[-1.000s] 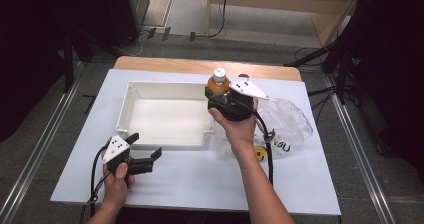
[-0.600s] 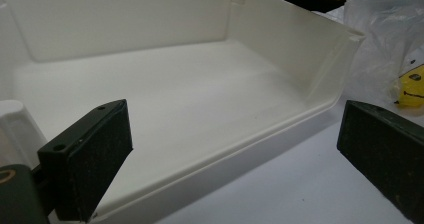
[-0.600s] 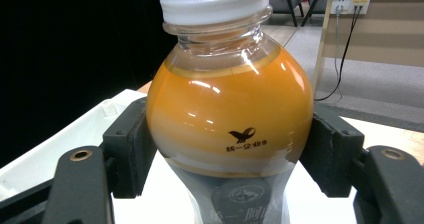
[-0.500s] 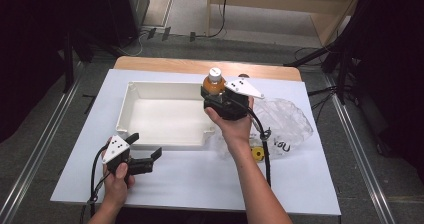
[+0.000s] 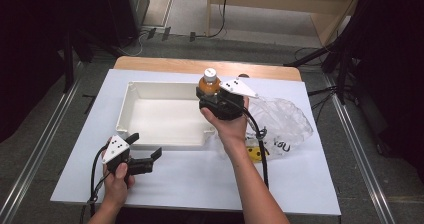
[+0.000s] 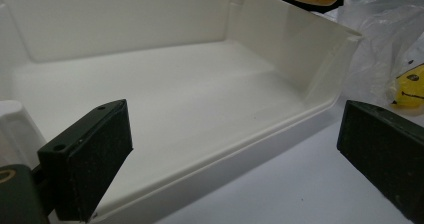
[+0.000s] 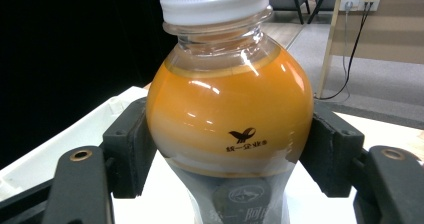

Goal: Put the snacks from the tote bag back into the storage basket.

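Orange drink fills the rounded shoulder of the bottle (image 7: 230,114) I hold in my right tongs (image 7: 227,149), whose two black pads press against its sides just below the white cap (image 7: 212,1). In the high view the bottle (image 5: 209,82) stands upright in that grip above the far right corner of the white plastic tray (image 5: 131,130), toward the far edge of the worktop (image 5: 200,179). The tray sits in the middle of the white sheet, open side up. My left tongs (image 5: 145,156) hang near the front left of the worktop, just outside the tray's near wall, with the jaws spread wide apart and nothing between them; their own camera looks over that near wall (image 6: 210,159) into the tray. Beside the tray's right wall, toward the worktop's right edge, lies a crumpled clear plastic bag (image 5: 285,121), with something yellow (image 5: 255,153) showing at its near side.
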Motion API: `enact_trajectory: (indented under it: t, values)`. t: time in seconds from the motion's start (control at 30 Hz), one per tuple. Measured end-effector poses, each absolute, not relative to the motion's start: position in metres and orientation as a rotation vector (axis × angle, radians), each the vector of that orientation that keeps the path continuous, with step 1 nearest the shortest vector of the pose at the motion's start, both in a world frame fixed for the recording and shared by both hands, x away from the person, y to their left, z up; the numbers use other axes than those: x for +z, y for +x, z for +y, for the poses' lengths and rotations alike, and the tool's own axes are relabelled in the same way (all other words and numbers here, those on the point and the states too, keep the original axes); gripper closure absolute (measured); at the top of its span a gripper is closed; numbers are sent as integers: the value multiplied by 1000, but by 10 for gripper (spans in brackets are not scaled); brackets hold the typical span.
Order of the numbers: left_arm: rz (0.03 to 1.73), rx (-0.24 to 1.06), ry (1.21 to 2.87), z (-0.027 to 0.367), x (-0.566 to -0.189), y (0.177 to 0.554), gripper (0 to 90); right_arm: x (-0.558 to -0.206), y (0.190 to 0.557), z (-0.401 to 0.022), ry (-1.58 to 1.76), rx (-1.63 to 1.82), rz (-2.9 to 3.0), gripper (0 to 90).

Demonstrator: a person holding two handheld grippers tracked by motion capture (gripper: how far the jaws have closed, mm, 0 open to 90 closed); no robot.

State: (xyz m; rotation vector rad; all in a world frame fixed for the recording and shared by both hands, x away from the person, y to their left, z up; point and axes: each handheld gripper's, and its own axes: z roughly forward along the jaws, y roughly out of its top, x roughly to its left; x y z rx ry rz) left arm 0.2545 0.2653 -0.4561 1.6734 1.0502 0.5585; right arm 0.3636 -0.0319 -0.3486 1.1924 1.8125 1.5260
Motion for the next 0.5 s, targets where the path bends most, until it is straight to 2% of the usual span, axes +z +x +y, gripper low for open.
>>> enact_trajectory:
  t: [0.5]
  values:
    - [1027,561,1665,265,-456,253,14,-354,367,-24,1193,1526,1832,311]
